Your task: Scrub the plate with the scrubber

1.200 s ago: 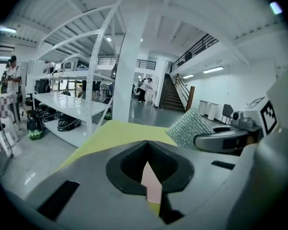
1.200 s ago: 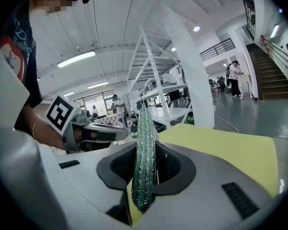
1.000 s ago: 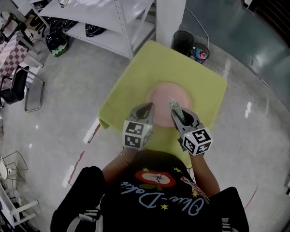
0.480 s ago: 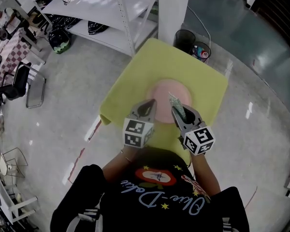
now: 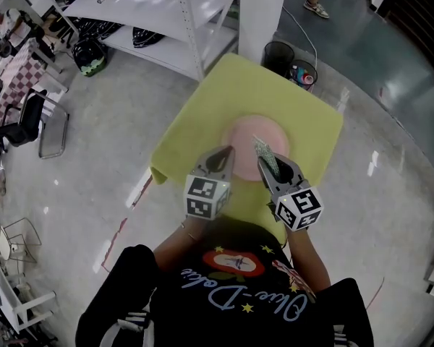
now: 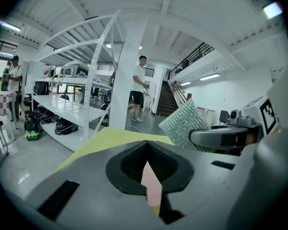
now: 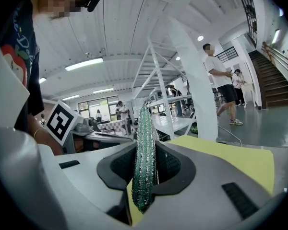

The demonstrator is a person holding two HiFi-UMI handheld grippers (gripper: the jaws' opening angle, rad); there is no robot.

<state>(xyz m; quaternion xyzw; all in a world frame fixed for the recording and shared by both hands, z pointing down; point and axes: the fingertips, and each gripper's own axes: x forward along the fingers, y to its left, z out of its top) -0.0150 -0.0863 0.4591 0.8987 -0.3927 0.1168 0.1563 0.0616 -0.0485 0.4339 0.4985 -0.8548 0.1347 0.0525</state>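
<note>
A round pink plate (image 5: 257, 136) lies flat on the yellow table (image 5: 239, 92). My right gripper (image 5: 264, 160) is shut on a green glittery scrubber (image 5: 262, 150), which stands on edge between the jaws (image 7: 145, 147) over the plate's near right part. My left gripper (image 5: 226, 153) hovers at the plate's near left rim with its jaws shut. In the left gripper view, a sliver of the pink plate (image 6: 151, 183) shows through the gap under the closed pads, and the scrubber (image 6: 186, 128) appears to the right. Whether the scrubber touches the plate is hidden.
White metal shelving (image 5: 152, 20) and a white pillar (image 5: 259, 6) stand beyond the table. Two black bins (image 5: 275, 60) sit by the table's far corner. A black chair (image 5: 29, 125) is far left. A person (image 6: 139, 87) walks past behind.
Both grippers and the plate stay where they were. A passer-by's legs have come into view at the top of the head view.
</note>
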